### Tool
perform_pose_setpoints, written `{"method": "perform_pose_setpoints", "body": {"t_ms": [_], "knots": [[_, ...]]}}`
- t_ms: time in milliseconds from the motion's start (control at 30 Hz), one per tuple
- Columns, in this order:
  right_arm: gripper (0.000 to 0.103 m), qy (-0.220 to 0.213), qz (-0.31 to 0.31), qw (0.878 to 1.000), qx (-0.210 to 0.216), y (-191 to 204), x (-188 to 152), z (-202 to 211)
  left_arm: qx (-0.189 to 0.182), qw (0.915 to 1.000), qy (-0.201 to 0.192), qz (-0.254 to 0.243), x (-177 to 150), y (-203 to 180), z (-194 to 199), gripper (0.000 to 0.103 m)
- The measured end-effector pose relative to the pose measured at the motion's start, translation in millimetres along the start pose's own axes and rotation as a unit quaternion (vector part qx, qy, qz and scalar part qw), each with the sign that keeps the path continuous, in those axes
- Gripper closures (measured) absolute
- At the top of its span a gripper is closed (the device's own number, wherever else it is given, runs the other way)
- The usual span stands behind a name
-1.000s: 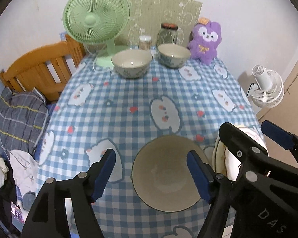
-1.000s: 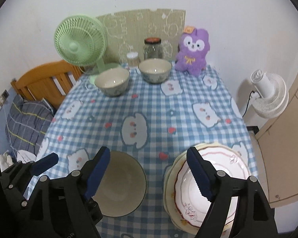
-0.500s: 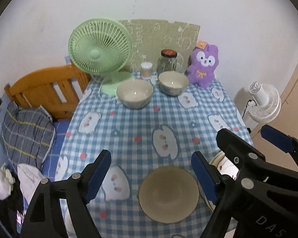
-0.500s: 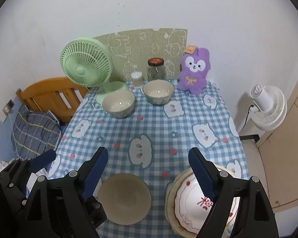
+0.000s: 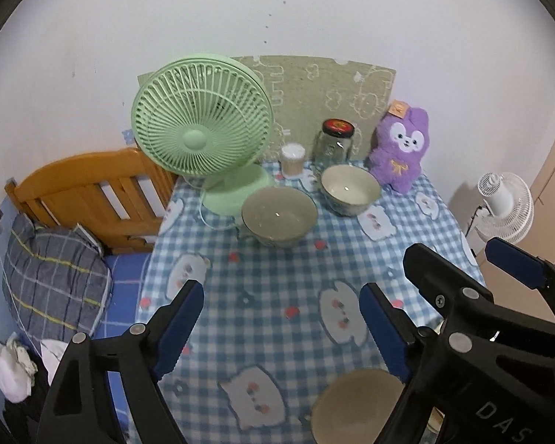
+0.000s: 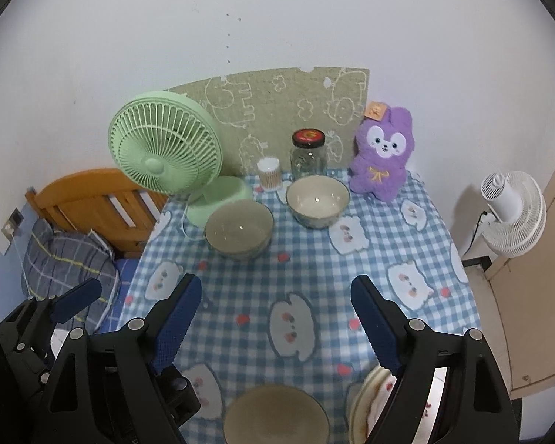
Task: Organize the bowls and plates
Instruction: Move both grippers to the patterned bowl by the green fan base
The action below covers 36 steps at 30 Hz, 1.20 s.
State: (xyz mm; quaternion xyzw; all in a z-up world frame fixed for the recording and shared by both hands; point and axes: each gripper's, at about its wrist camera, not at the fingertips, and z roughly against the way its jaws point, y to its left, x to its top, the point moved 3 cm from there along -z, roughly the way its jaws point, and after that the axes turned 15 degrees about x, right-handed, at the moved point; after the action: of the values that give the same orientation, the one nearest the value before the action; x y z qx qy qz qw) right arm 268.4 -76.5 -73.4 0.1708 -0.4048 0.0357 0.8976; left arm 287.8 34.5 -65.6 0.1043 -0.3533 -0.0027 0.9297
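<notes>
Two bowls stand at the far end of the checked table: one nearer the green fan (image 5: 279, 215) (image 6: 238, 228), one beside the purple plush (image 5: 350, 188) (image 6: 317, 199). A third beige bowl (image 5: 355, 403) (image 6: 275, 416) sits at the near edge. A stack of plates (image 6: 379, 403) lies right of it, mostly hidden by my right gripper's finger. My left gripper (image 5: 281, 329) is open and empty above the near table. My right gripper (image 6: 275, 327) is open and empty too, and shows in the left wrist view (image 5: 462, 270).
A green desk fan (image 5: 203, 129), a small cup (image 5: 293, 160), a glass jar (image 5: 335, 140) and a purple plush (image 5: 401, 148) line the far table edge. A wooden headboard (image 5: 88, 192) and bedding lie left. A white floor fan (image 6: 510, 203) stands right.
Both grippers have pulled back and up from the table. The near bowl and plates have slid toward the bottom of both views, and more of the wall shows.
</notes>
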Motion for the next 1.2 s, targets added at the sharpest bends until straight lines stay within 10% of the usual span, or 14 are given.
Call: {"method": "perform_pose_setpoints", "body": {"t_ms": [1200], "knots": [[0.018, 0.013, -0.012, 0.999, -0.049, -17, 68, -147, -0.02, 0.9996, 0.008, -0.02, 73, 4, -148, 0.015]]}}
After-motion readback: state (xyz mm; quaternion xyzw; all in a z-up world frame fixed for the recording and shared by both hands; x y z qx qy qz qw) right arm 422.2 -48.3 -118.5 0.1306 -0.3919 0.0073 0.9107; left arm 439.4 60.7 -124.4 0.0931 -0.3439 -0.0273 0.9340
